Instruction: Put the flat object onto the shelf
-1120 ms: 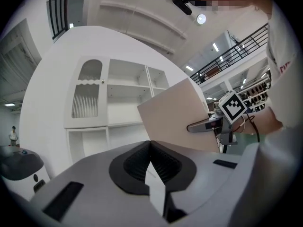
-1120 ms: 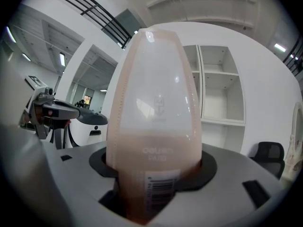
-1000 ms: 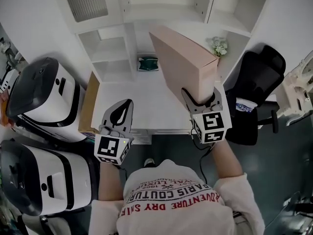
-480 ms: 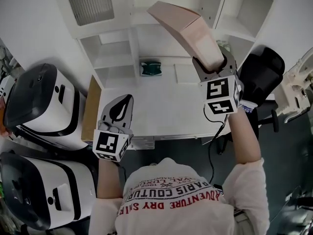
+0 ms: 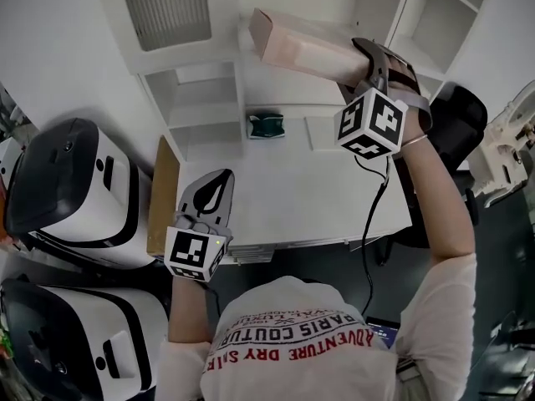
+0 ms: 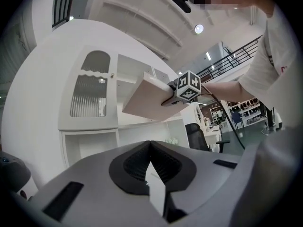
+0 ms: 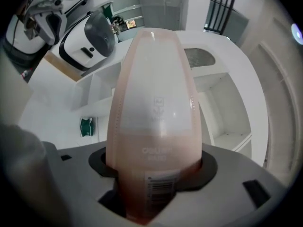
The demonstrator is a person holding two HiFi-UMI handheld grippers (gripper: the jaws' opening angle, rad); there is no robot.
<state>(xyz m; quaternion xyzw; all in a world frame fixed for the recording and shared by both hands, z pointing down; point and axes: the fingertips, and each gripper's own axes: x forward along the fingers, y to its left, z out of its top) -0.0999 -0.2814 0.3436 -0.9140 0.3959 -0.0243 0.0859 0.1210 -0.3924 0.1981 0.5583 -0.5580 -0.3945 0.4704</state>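
Observation:
The flat object is a long pink box [image 5: 294, 48], held up in front of the white shelf unit [image 5: 205, 98] with its free end pointing left. My right gripper [image 5: 374, 60] is shut on the box's near end. In the right gripper view the box [image 7: 154, 103] fills the gap between the jaws and stretches toward the shelf compartments. My left gripper [image 5: 217, 182] hangs low over the desk's front left edge, shut and empty. The left gripper view shows its pads [image 6: 142, 162] meeting, and the raised box [image 6: 147, 100] beyond them.
A small green object [image 5: 267, 125] lies at the back of the white desk [image 5: 301, 199]. A brown board [image 5: 163, 195] stands at the desk's left side. Two white-and-black machines [image 5: 71, 186] sit at the left. A black chair [image 5: 458, 111] is at the right.
My right gripper has lifted the box up and away toward the shelf, tipping it from steeply upright to nearly level, its far end swinging left. The left gripper has barely moved.

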